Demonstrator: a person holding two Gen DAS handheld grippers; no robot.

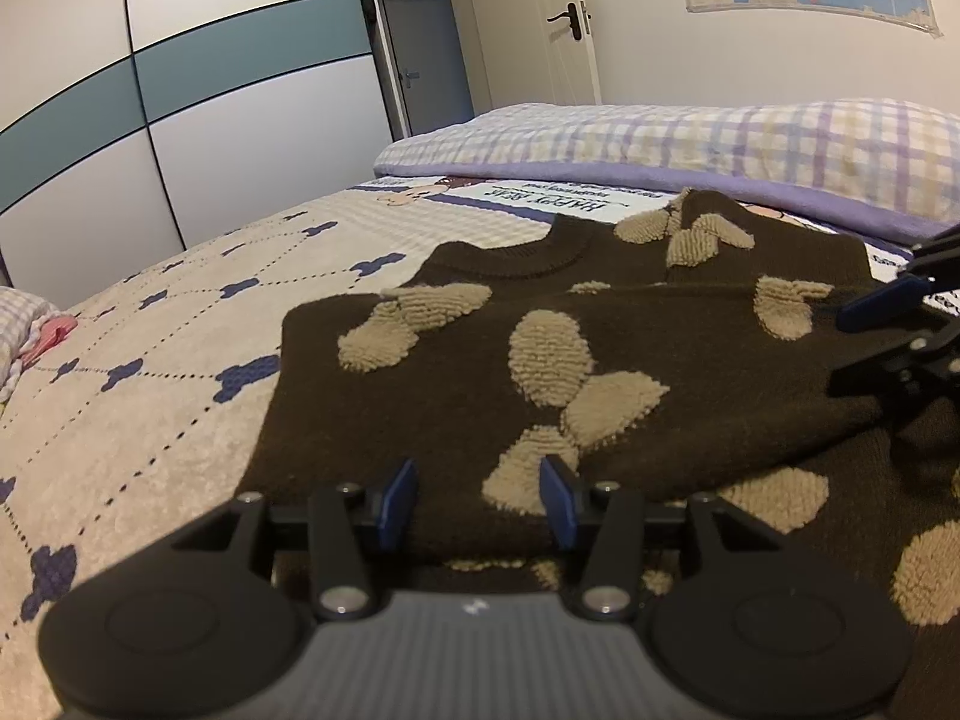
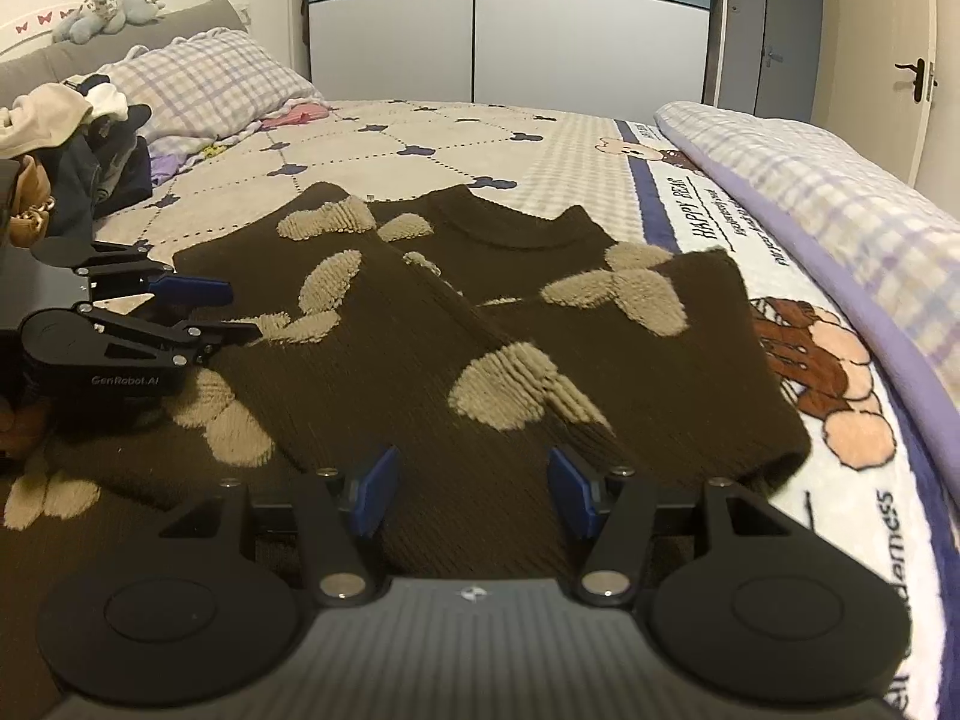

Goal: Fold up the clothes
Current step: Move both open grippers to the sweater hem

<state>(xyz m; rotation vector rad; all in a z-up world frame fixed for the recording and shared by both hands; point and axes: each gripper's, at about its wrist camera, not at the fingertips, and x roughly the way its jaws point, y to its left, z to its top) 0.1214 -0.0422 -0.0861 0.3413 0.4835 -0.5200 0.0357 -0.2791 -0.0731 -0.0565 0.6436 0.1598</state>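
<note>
Brown sweater (image 2: pixel 420 324) spread on bed (image 2: pixel 420 144), sleeves folded in. Left gripper (image 1: pixel 478 495) and right gripper (image 2: pixel 474 486) at 6 o'clock, jaws released. Looks soft, thick, floppy; best pinched at hem corners.
</note>
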